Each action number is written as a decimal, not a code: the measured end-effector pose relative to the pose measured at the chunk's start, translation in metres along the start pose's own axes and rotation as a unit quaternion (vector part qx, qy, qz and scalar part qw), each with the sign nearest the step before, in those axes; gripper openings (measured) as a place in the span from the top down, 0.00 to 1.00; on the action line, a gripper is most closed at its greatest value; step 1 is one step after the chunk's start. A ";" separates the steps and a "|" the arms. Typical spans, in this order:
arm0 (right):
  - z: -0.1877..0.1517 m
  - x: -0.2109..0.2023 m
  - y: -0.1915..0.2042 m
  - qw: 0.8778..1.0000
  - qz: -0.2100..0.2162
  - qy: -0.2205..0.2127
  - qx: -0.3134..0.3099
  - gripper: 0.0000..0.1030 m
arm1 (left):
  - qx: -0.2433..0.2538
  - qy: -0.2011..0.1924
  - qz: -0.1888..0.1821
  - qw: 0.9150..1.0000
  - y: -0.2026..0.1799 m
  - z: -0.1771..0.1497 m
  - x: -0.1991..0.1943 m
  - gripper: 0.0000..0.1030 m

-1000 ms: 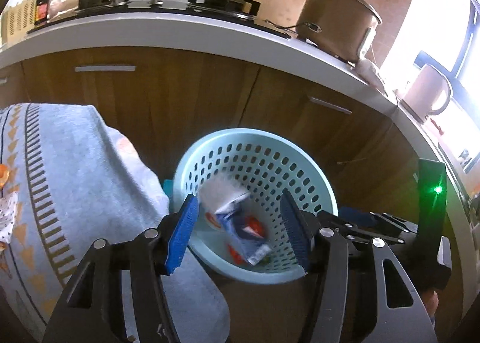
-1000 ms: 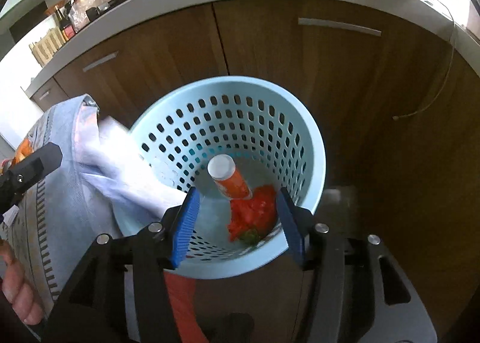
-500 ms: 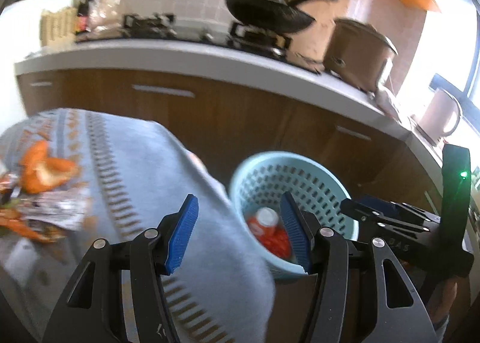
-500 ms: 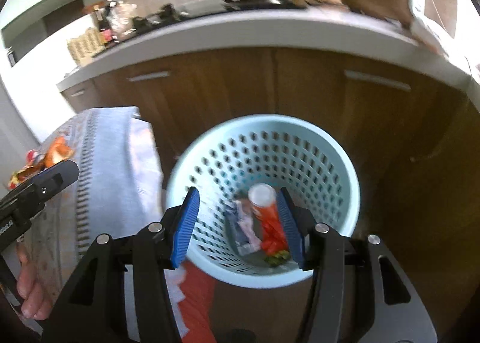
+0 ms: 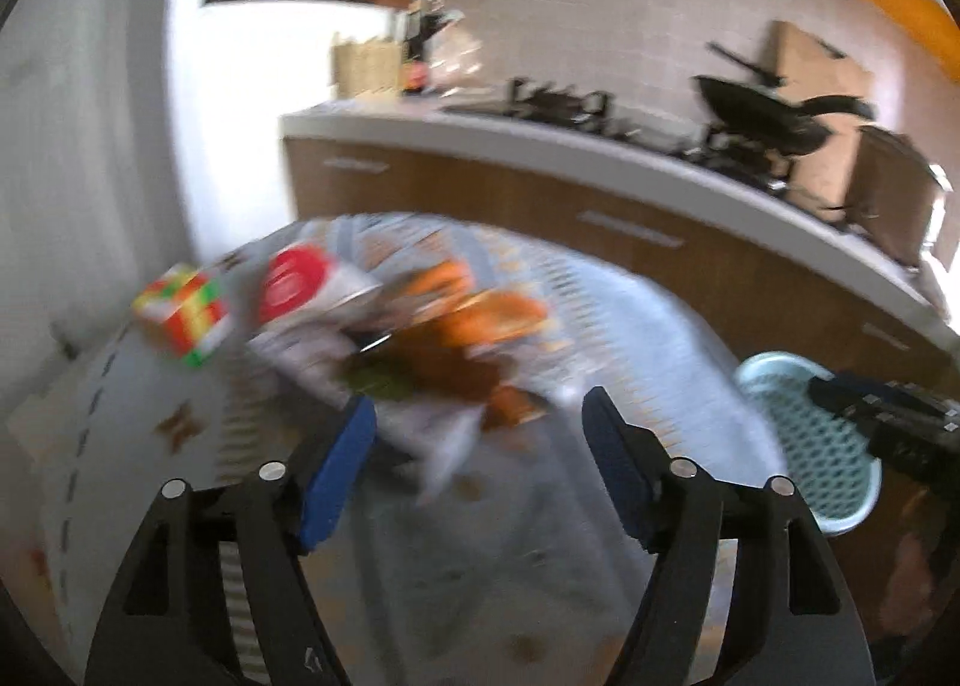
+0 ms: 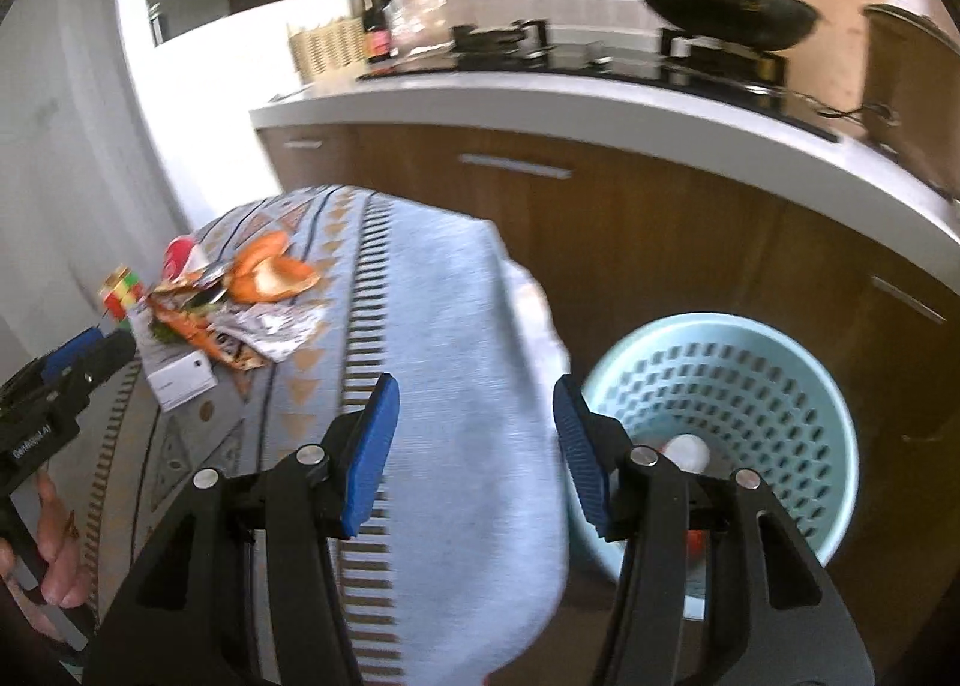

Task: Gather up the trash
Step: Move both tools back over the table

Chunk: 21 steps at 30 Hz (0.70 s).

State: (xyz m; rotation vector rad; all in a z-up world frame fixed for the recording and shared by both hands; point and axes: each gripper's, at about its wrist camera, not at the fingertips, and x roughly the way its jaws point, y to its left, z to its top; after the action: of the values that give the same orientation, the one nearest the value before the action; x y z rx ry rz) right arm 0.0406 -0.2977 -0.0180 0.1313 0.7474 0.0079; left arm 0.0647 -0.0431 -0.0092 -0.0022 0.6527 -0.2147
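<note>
A pile of trash lies on the grey patterned tablecloth [image 6: 444, 326]: orange peels [image 6: 270, 275], crumpled wrappers [image 6: 264, 332], a white box [image 6: 180, 377] and a red-lidded container [image 5: 297, 281]. The pile is blurred in the left wrist view [image 5: 444, 344]. My left gripper [image 5: 480, 464] is open and empty, just short of the pile; it also shows at the left of the right wrist view [image 6: 84, 356]. My right gripper [image 6: 474, 446] is open and empty over the table edge. The light blue perforated basket [image 6: 720, 416] stands on the floor to the right, with a white-capped tube and red trash inside.
A coloured cube [image 5: 183, 314] sits at the far left of the table, also seen in the right wrist view [image 6: 123, 290]. Wooden cabinets [image 6: 600, 218] under a white counter run behind. A wok [image 6: 720, 8] sits on the stove. The basket shows in the left wrist view [image 5: 810, 440].
Both grippers have swung left, away from the basket and toward the table. The left gripper now faces the trash pile. A box dropped into the basket earlier.
</note>
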 end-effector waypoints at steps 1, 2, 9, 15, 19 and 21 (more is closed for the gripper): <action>0.000 0.004 0.007 1.000 0.003 0.004 -0.006 0.52 | -0.002 0.010 0.005 1.000 0.009 -0.002 0.004 0.32; 0.000 0.007 0.012 1.000 0.006 0.006 -0.009 0.52 | -0.004 0.023 0.013 1.000 0.015 -0.004 0.010 0.32; -0.001 0.008 0.029 0.999 0.011 0.011 -0.028 0.52 | 0.004 0.086 0.024 0.996 0.036 -0.014 0.049 0.31; 0.000 0.012 0.033 0.999 0.013 0.014 -0.034 0.52 | -0.042 0.077 0.041 0.995 0.079 -0.018 0.034 0.33; 0.001 0.019 0.042 0.999 0.021 0.018 -0.040 0.51 | -0.076 0.065 0.066 0.993 0.118 -0.018 0.019 0.34; 0.001 0.023 0.048 0.998 0.026 0.021 -0.044 0.51 | -0.089 0.065 0.067 0.992 0.132 -0.019 0.013 0.34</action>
State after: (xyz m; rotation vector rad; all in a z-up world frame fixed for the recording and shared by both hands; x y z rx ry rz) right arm 0.0598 -0.2486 -0.0267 0.0663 0.7833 0.0936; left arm 0.0895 0.0846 -0.0413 -0.1159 0.7969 -0.0273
